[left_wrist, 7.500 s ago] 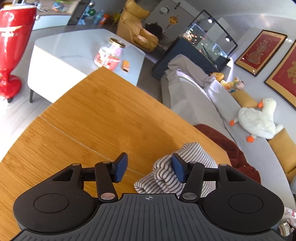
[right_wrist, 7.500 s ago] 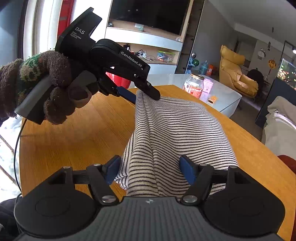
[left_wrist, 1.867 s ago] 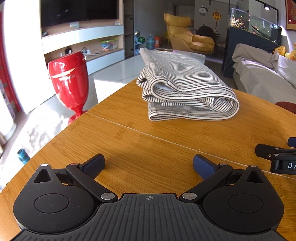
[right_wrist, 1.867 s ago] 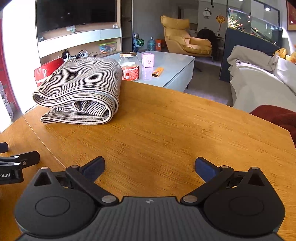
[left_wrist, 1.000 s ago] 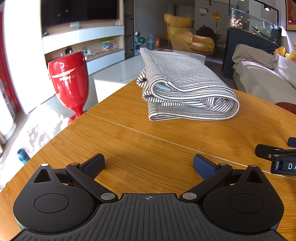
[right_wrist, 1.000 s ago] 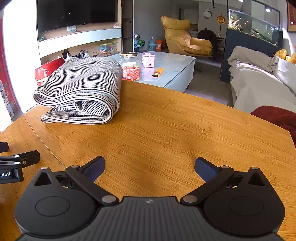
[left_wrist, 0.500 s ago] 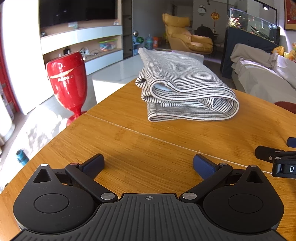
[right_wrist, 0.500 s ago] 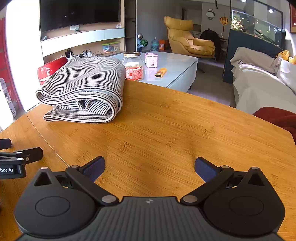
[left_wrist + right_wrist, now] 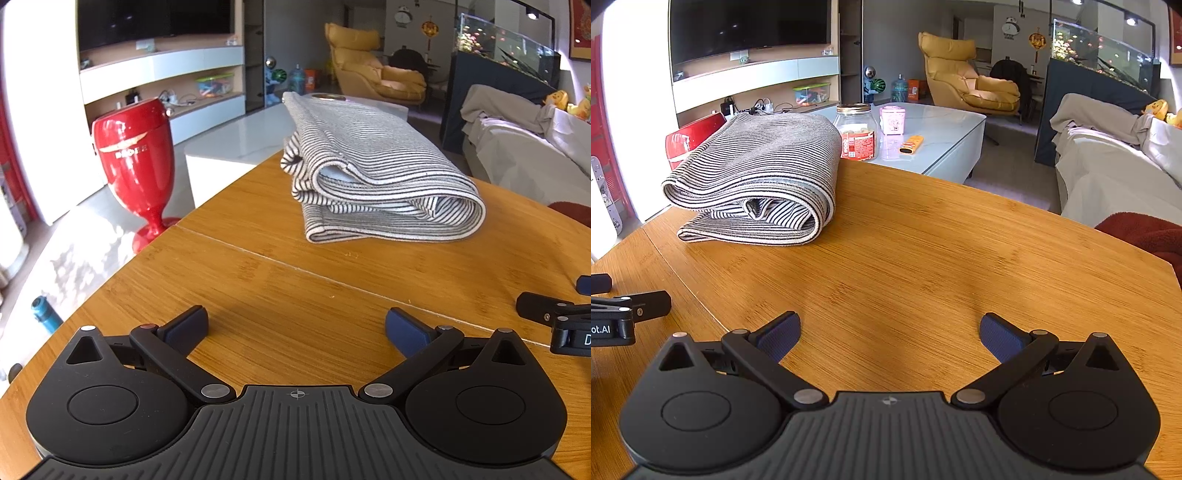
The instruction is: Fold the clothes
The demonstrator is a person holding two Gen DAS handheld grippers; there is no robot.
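Resting low over the desk (image 9: 258, 280), my left tongs (image 9: 295, 326) and right tongs (image 9: 890, 332) are both wide and hold nothing. My folded shirt (image 9: 373, 173) sits ahead of them, well apart, so I think folding is done.

One folded striped garment (image 9: 376, 173), one wooden table (image 9: 295, 280), one glass jar (image 9: 857, 132), two tongs.

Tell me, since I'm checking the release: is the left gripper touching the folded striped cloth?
Apart. The left wrist view shows the left gripper open, with bare wooden table between it and the folded striped cloth.
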